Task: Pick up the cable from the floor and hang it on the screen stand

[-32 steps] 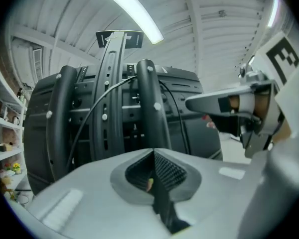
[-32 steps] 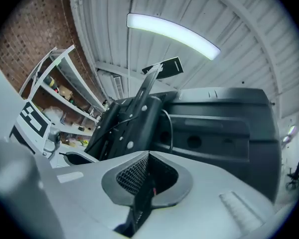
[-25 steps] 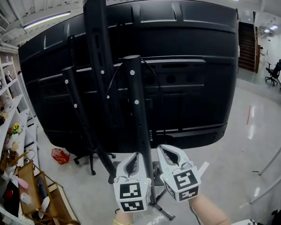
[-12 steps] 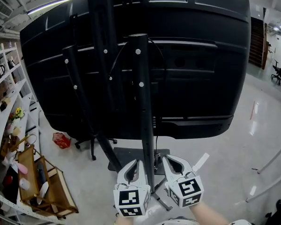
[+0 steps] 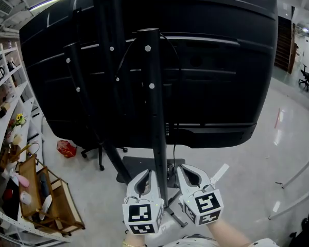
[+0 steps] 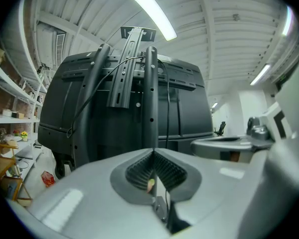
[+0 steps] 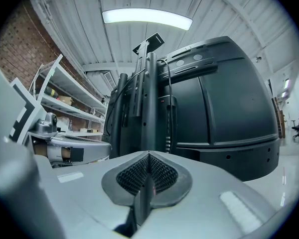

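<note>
A big black screen on its stand blocks the way ahead. A red bag and a wooden rack sit on the floor to the left. The thin black cable hangs down the stand, ahead of both jaws and touching neither. The left gripper and the right gripper sit on either side of the pole, jaws pressed together and holding nothing. Only the head view shows the stand's flat foot

Bright ceiling strip lights, glare on floor, fisheye-bent edges, foreground perhaps soft.
</note>
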Action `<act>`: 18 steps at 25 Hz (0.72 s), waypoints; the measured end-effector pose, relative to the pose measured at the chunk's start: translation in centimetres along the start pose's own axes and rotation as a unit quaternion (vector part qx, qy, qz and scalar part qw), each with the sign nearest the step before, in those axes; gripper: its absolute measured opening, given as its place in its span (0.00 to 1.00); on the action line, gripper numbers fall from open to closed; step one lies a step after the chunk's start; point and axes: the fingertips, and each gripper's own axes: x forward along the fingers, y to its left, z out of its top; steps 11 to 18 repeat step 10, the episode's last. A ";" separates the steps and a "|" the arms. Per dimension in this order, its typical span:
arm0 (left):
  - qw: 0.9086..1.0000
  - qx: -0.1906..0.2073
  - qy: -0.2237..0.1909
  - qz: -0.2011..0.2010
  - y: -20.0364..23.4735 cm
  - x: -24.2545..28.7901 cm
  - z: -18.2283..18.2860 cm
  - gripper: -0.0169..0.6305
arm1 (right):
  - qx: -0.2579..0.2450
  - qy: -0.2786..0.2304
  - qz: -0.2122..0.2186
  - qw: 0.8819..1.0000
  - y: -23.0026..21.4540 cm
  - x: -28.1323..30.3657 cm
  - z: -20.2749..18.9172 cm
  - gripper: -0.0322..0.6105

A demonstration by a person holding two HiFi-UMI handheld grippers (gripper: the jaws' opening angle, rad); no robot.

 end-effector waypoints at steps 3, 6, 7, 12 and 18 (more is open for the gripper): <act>1.000 -0.003 0.001 0.001 0.0 0.2 -0.1 0.04 | -0.001 -0.001 -0.001 1.000 -0.2 -0.1 0.2 0.05; 1.000 -0.006 0.004 0.001 0.0 0.3 -0.3 0.04 | -0.002 0.001 -0.001 1.000 -0.3 -0.1 0.1 0.05; 1.000 -0.008 0.005 0.000 -0.1 0.3 -0.3 0.04 | -0.003 0.003 -0.002 1.000 -0.3 -0.1 0.0 0.05; 1.000 -0.013 0.007 -0.003 -0.1 0.4 -0.4 0.04 | -0.004 0.010 -0.004 1.000 -0.5 -0.1 -0.2 0.05; 1.000 -0.013 0.007 -0.003 -0.1 0.4 -0.4 0.04 | -0.004 0.010 -0.004 1.000 -0.5 -0.1 -0.2 0.05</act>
